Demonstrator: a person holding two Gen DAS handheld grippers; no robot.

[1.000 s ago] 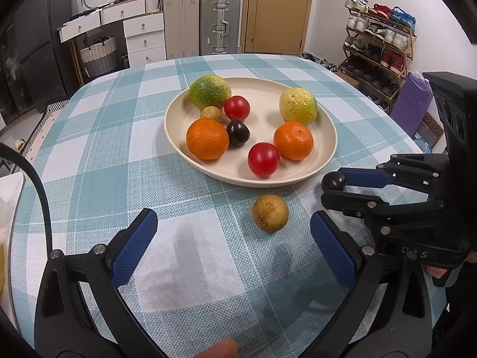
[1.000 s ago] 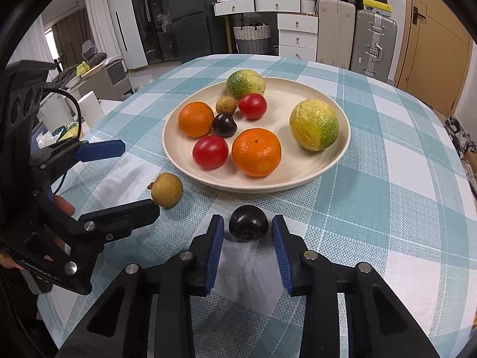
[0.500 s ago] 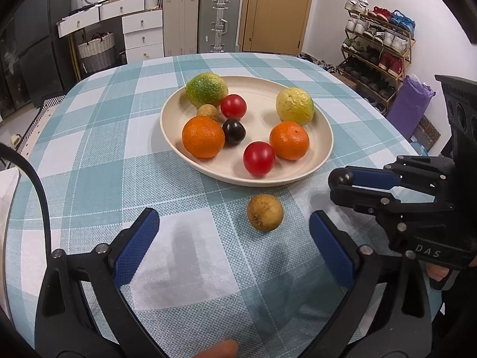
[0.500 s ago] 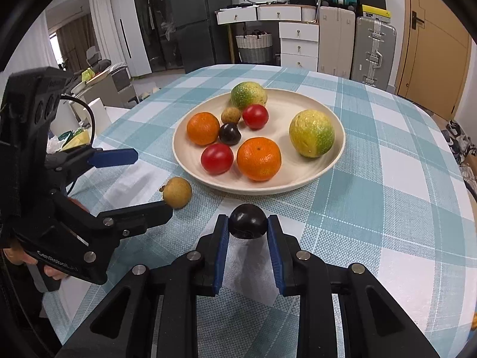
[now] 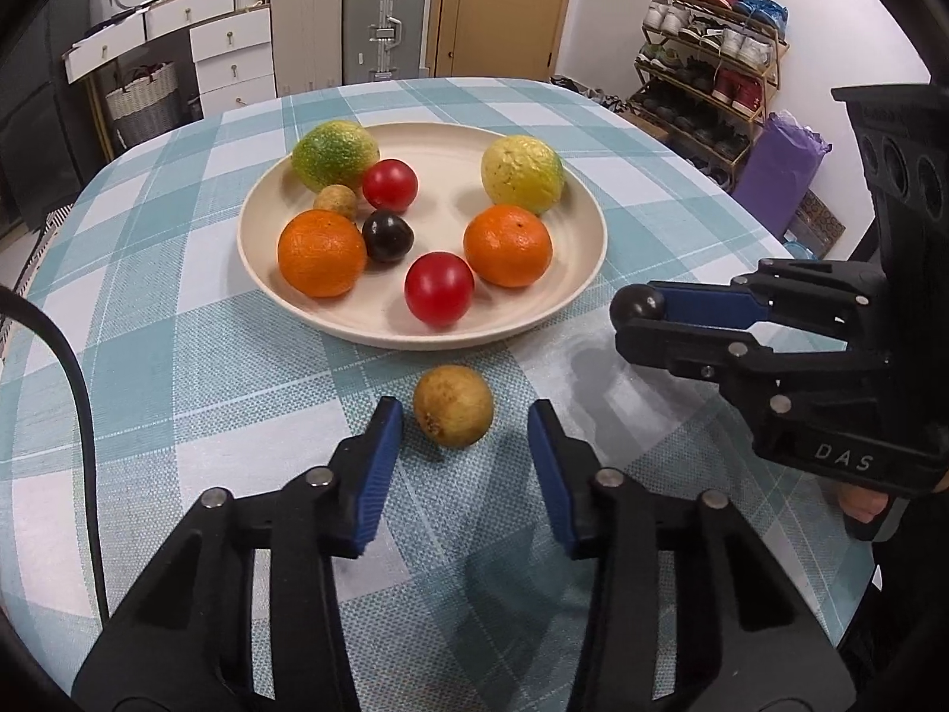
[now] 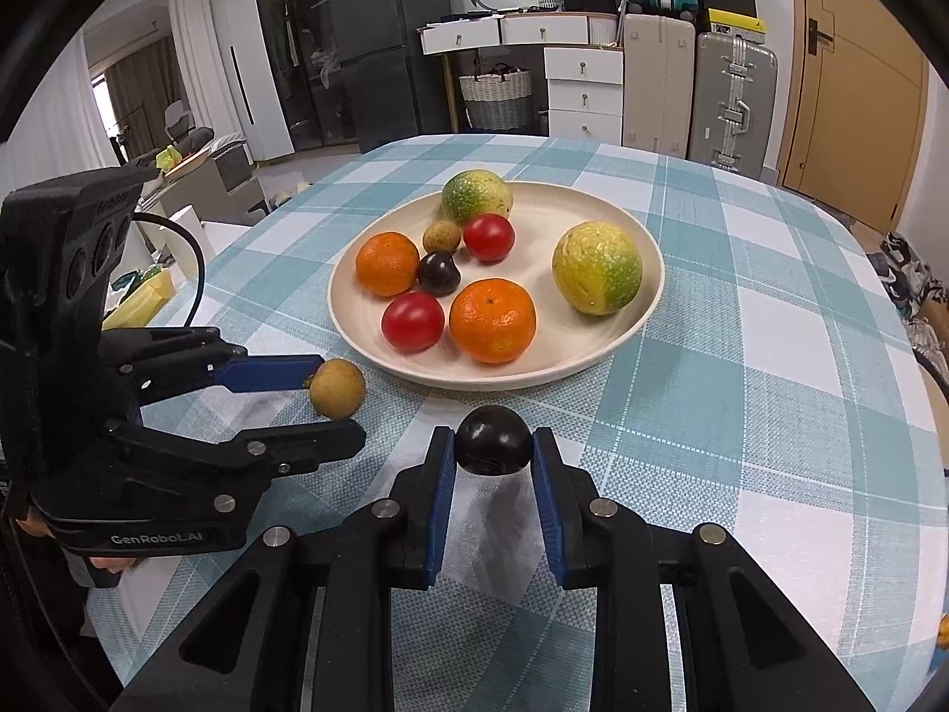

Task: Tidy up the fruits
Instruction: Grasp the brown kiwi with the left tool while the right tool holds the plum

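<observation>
A small brown fruit [image 5: 454, 413] lies on the checked tablecloth just in front of the cream plate [image 5: 569, 296]. My left gripper [image 5: 464, 415] straddles it with its jaws closing; a gap still shows on each side of the fruit. My right gripper [image 6: 493, 445] is shut on a dark plum [image 6: 492, 438], near the plate's front rim [image 6: 593, 356]. In the right wrist view the left gripper [image 6: 338, 400] flanks the brown fruit [image 6: 338, 388]. The plate holds two oranges, two red fruits, two green-yellow fruits, a small brown fruit and a dark plum.
The round table's edge curves close on both sides. Behind it stand white drawers [image 5: 231, 59], suitcases [image 5: 382, 18], a door and a shoe rack [image 5: 706, 41]. A cable [image 5: 77, 391] runs along the left of the left wrist view.
The left jaws have narrowed from wide open to close around the brown fruit. The right jaws have closed onto the dark plum.
</observation>
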